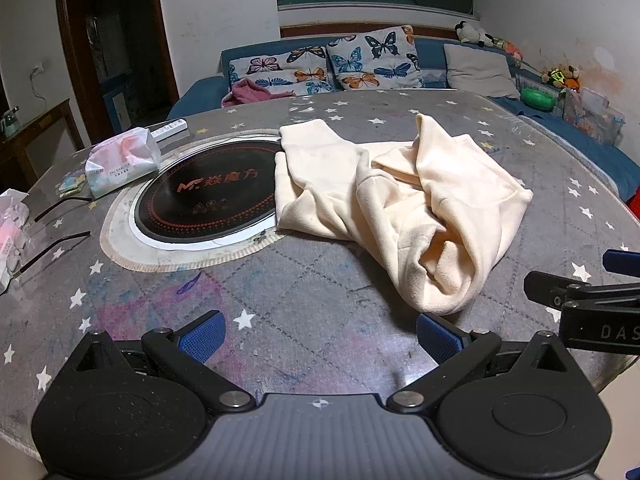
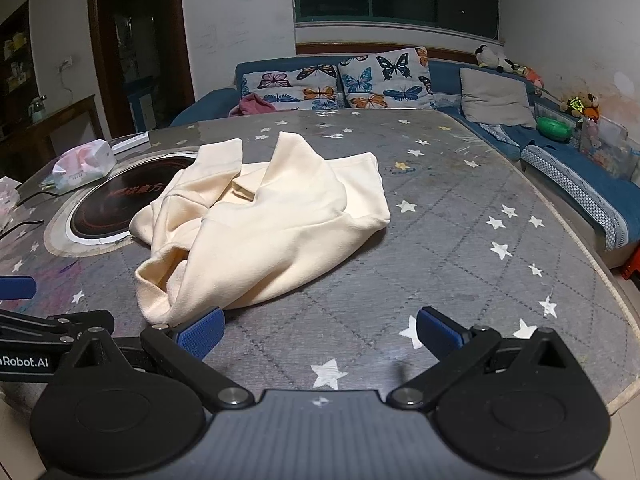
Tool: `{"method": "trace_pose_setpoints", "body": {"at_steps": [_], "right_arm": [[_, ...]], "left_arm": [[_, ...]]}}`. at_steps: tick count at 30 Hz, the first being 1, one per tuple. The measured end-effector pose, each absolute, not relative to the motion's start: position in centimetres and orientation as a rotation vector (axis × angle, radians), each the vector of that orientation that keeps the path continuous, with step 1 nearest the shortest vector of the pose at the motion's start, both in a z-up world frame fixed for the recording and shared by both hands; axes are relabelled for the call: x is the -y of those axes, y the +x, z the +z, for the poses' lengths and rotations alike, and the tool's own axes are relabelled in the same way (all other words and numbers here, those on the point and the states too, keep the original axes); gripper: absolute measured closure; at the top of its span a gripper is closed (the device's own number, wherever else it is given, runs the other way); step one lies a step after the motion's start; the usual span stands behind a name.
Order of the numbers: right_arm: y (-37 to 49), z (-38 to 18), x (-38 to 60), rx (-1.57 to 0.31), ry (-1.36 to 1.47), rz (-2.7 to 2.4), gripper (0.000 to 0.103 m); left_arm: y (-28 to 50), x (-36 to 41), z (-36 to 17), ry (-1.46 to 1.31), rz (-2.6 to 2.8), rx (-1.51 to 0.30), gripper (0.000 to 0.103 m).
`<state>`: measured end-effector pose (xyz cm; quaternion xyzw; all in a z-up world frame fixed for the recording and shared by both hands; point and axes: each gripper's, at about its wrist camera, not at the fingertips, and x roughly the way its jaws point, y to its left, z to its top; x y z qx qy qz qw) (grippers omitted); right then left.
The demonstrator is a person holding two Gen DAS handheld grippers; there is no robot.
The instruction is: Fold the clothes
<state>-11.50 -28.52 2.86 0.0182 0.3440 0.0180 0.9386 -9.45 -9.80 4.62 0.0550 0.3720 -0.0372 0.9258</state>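
A cream garment (image 1: 400,200) lies crumpled on the grey star-patterned table (image 1: 280,300), partly over a black round cooktop (image 1: 208,196). It also shows in the right wrist view (image 2: 260,220). My left gripper (image 1: 320,338) is open and empty, just short of the garment's near end. My right gripper (image 2: 320,334) is open and empty, its left blue pad (image 2: 200,332) close to the garment's near edge. The right gripper shows at the right edge of the left wrist view (image 1: 592,300).
A tissue pack (image 1: 122,162) and a white remote (image 1: 170,130) lie left of the cooktop (image 2: 120,204). Small items and glasses (image 1: 60,220) sit at the table's left edge. A blue sofa (image 2: 580,184) with butterfly cushions (image 2: 384,76) runs behind and to the right.
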Motion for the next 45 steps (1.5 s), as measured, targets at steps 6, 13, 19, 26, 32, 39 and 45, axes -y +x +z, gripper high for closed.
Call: {"method": "trace_pose_setpoints", "body": {"at_steps": [6, 13, 19, 26, 32, 39, 45], "right_arm": [[-11.4, 2.9, 28.3, -0.704, 0.034, 0.043, 0.0], [-11.2, 2.9, 28.2, -0.705, 0.036, 0.045, 0.0], [-11.1, 3.0, 28.0, -0.704, 0.035, 0.051, 0.0], [-10.9, 3.3, 27.8, -0.705, 0.031, 0.052, 0.0], [-10.7, 3.3, 27.7, -0.707, 0.028, 0.053, 0.0], [-10.2, 3.3, 27.6, -0.707, 0.029, 0.058, 0.0], [-9.5, 3.4, 27.7, -0.704, 0.035, 0.065, 0.0]], "left_arm": [[-9.3, 9.9, 4.6, 0.113, -0.084, -0.765, 0.0], [-9.3, 10.0, 4.7, 0.113, -0.09, -0.767, 0.0], [-9.1, 10.0, 4.8, 0.114, -0.098, -0.766, 0.0], [-8.7, 10.0, 4.9, 0.111, -0.102, -0.766, 0.0], [-8.5, 10.0, 5.1, 0.107, -0.107, -0.767, 0.0], [-8.0, 9.9, 5.3, 0.104, -0.112, -0.766, 0.0], [-7.3, 9.9, 5.5, 0.103, -0.121, -0.761, 0.0]]}}
